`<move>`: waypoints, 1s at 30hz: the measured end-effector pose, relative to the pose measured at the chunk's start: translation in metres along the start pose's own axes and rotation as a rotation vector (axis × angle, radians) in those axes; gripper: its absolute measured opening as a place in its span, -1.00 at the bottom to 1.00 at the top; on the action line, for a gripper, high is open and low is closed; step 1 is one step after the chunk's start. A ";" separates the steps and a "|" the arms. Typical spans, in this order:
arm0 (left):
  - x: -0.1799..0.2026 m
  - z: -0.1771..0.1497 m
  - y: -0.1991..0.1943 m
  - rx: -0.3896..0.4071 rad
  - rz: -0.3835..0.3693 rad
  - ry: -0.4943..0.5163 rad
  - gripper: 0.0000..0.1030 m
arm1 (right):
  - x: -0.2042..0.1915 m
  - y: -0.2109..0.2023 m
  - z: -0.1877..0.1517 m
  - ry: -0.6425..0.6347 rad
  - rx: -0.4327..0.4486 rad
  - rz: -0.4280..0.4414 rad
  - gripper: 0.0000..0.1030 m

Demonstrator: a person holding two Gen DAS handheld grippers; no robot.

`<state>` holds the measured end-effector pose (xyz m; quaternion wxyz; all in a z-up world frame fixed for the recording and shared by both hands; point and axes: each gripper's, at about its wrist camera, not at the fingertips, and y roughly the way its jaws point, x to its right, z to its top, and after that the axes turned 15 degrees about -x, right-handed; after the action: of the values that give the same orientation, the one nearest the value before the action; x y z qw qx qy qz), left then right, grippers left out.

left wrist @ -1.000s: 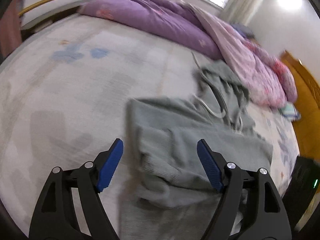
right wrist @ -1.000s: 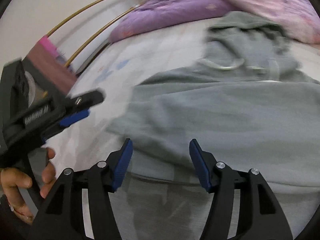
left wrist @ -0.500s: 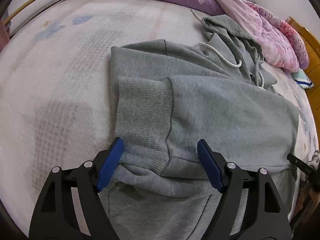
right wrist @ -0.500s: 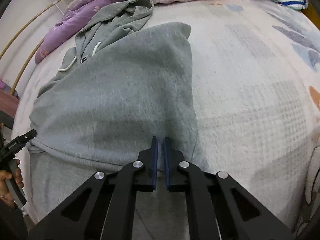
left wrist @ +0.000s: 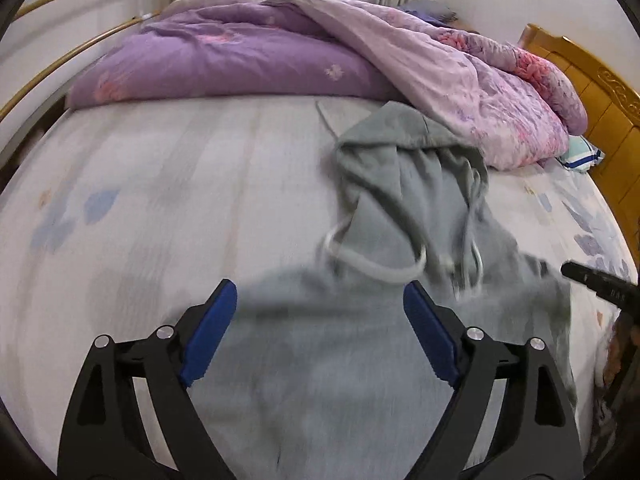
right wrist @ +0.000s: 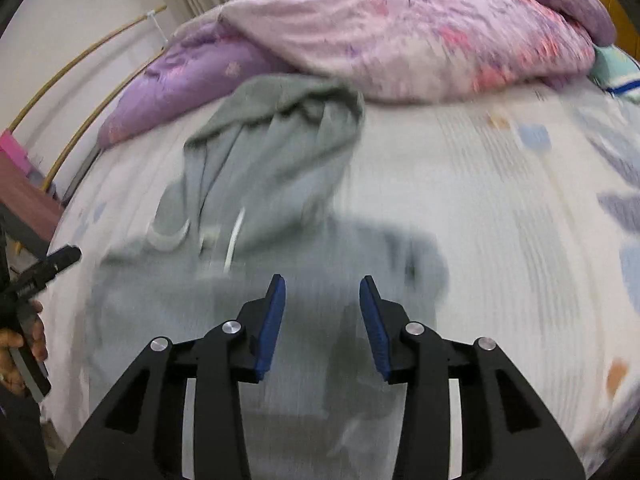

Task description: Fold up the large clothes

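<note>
A grey hooded sweatshirt [left wrist: 360, 340] lies on the bed, its body near me and its hood [left wrist: 404, 148] with white drawstrings pointing toward the quilt. My left gripper [left wrist: 320, 300] is open and empty above the body of the sweatshirt. My right gripper [right wrist: 322, 294] is partly open and empty above the sweatshirt [right wrist: 256, 184] near its right side. The tip of the right gripper shows at the right edge of the left wrist view [left wrist: 596, 280]. The left gripper tip shows at the left edge of the right wrist view [right wrist: 48, 268]. Both views are blurred by motion.
A purple and pink quilt [left wrist: 360, 52] is heaped along the far side of the bed. A wooden headboard [left wrist: 592, 96] stands at the right. The patterned white sheet [left wrist: 140, 184] spreads to the left. Metal bed rails [right wrist: 76, 92] run along the far left.
Both grippers have lifted and tilted up toward the hood. The right gripper, shut half a second ago, now stands partly open. The left gripper stays open.
</note>
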<state>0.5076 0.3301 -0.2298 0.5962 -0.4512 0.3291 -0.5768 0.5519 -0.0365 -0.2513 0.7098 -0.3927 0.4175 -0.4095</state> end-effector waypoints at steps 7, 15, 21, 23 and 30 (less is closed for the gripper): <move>-0.021 0.090 0.076 -0.049 0.019 -0.143 0.67 | 0.033 0.039 0.093 0.076 0.034 0.013 0.01; -0.017 0.132 0.132 -0.037 0.072 -0.087 0.61 | 0.073 0.093 0.151 0.190 0.022 0.043 0.01; -0.011 0.154 0.157 -0.055 0.031 -0.088 0.37 | 0.080 0.107 0.181 0.229 0.033 0.121 0.00; -0.010 0.158 0.162 -0.064 0.015 -0.097 0.18 | 0.075 0.117 0.186 0.223 -0.013 0.140 -0.45; 0.008 0.163 0.151 0.003 0.050 -0.046 -0.88 | 0.064 0.100 0.172 0.146 0.083 0.049 -0.89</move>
<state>0.7167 0.3371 -0.3063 0.6183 -0.4552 0.3256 -0.5518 0.7543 -0.0224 -0.2996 0.7029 -0.3216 0.4605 -0.4365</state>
